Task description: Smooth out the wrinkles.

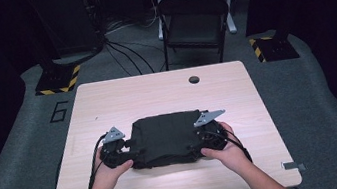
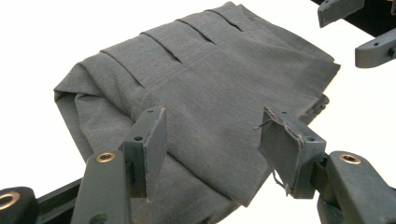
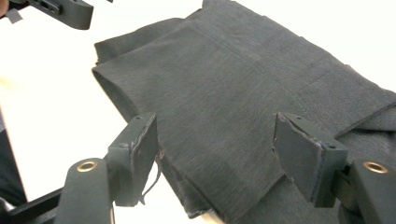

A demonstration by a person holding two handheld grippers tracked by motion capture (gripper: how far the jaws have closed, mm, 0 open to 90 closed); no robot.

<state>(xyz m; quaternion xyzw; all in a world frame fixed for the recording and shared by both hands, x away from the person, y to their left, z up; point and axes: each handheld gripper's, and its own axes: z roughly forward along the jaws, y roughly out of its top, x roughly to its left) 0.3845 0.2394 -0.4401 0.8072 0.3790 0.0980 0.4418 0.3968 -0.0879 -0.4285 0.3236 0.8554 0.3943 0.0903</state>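
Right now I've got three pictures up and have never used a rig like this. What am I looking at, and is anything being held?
A person stands at a wooden table with a hand-held two-jaw tool in each hand: the left gripper and the right gripper. The high view looks down from above. Each of the other two pictures comes from a camera riding on one gripper, looking along its black jaws. A folded dark cloth lies on the table. Both grippers' jaws stand open over its ends, so nothing is held.

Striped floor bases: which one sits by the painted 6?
The left base in the high view: the 6 is painted on the floor just in front of it. The right base has no number beside it.
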